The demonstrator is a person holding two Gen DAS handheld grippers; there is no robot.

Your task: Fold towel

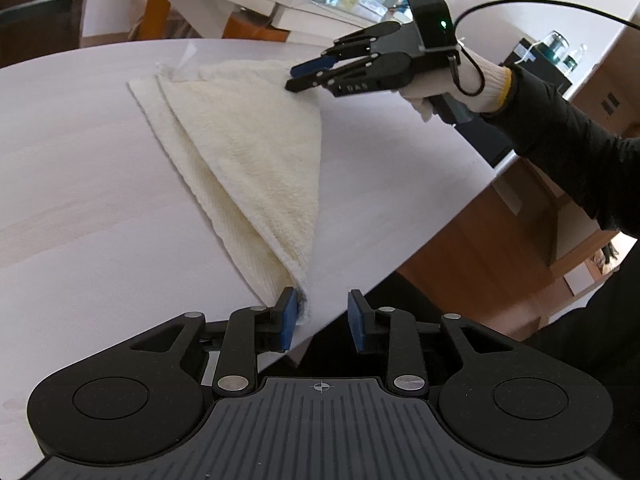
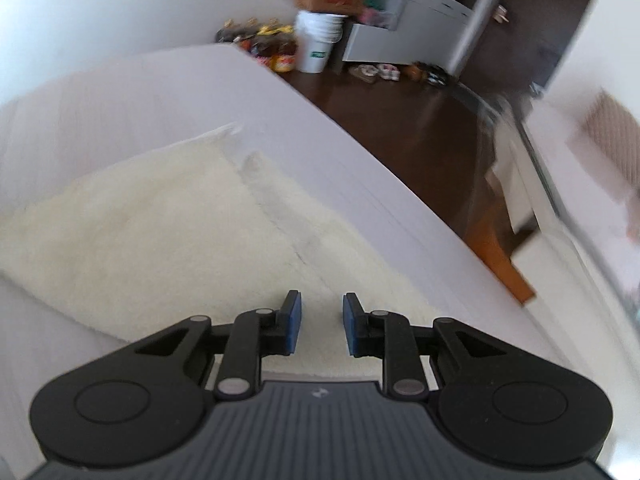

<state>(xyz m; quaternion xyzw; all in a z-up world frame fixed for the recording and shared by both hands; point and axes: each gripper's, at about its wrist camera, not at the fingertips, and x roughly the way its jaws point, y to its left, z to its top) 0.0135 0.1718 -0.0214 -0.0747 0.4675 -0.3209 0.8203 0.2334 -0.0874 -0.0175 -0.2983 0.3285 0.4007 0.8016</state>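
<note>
Cream towel lies folded on the white tabletop, one tip at the near edge; left gripper is spread wide beside that tip; right gripper hangs released over the towel.

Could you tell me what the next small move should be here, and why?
Probably close the left gripper on the near corner of the towel. It is open, the corner lies against its left pad only, and the right gripper is open over the far corner, so neither holds cloth for the next fold on the table.
</note>
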